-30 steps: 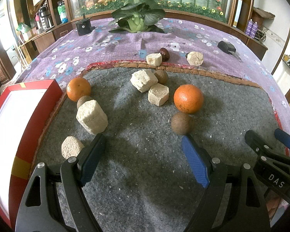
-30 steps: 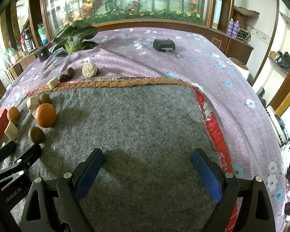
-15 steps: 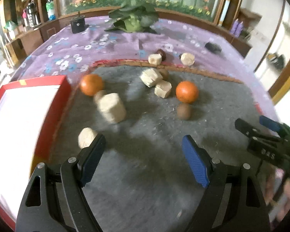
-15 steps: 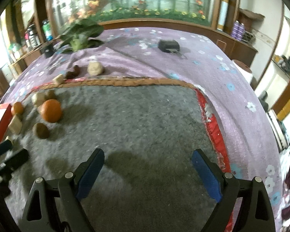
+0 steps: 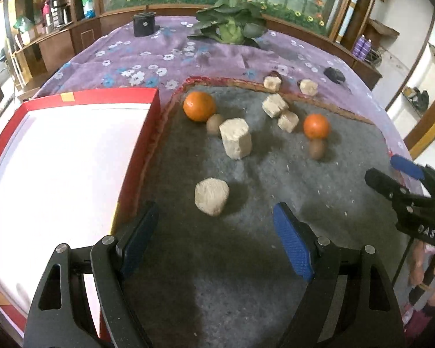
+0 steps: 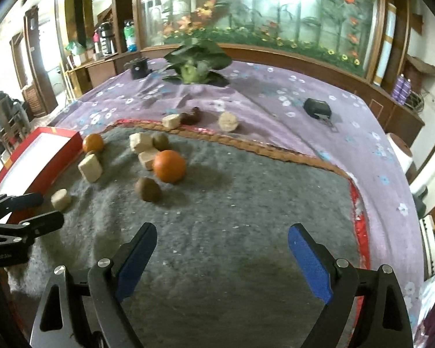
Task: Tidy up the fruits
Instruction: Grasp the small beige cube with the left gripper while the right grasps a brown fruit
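Two oranges lie on the grey felt mat (image 5: 246, 261): one (image 5: 199, 106) near the red box (image 5: 58, 159), one (image 5: 316, 126) further right, also in the right wrist view (image 6: 169, 166). Brown kiwis (image 5: 317, 148) (image 5: 214, 123) sit beside them. Several beige foam blocks lie around, the nearest (image 5: 211, 196) just ahead of my left gripper (image 5: 214, 232), which is open and empty. My right gripper (image 6: 221, 252) is open and empty over bare mat; a kiwi (image 6: 148, 189) lies ahead to its left.
The red box with a white inside stands at the mat's left edge (image 6: 37, 156). A cabbage (image 5: 230, 27), a black cup (image 5: 143, 24) and a black gadget (image 6: 317, 108) lie on the purple flowered cloth behind. Dark fruits (image 6: 192, 115) sit by the mat's braided border.
Both grippers have swung left and pulled back. The red box now fills more of the left wrist view, and the fruits have come into the right wrist view. Both stay open.
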The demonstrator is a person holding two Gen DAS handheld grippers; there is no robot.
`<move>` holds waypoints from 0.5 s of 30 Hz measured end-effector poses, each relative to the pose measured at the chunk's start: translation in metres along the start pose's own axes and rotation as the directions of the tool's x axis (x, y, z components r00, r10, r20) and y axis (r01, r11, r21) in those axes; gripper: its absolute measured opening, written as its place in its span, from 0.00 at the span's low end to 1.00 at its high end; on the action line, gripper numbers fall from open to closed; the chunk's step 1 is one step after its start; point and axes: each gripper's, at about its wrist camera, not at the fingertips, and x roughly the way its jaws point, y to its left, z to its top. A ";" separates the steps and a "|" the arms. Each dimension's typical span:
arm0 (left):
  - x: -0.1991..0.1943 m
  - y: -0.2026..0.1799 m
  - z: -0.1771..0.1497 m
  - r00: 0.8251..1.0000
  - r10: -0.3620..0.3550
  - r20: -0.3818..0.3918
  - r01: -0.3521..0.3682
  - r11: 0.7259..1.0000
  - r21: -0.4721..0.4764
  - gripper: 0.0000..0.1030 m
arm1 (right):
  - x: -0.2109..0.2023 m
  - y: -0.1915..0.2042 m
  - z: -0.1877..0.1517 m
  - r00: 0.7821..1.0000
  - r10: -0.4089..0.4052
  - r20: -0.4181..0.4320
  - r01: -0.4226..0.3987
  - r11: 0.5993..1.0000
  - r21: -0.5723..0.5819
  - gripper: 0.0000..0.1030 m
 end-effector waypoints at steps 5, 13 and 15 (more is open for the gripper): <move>0.005 -0.005 0.004 1.000 0.021 0.007 -0.021 1.000 0.021 0.80 | 0.004 0.003 0.001 0.999 0.028 -0.026 -0.028 1.000 -0.011 0.77; 0.013 -0.010 0.005 0.998 0.060 -0.001 -0.060 0.995 0.079 0.46 | 0.004 0.008 0.001 0.996 0.081 -0.023 -0.082 0.996 -0.017 0.71; 0.015 -0.010 0.005 0.999 0.036 -0.013 -0.034 0.996 0.084 0.34 | 0.004 0.008 0.002 0.992 0.124 -0.019 -0.124 0.992 -0.006 0.68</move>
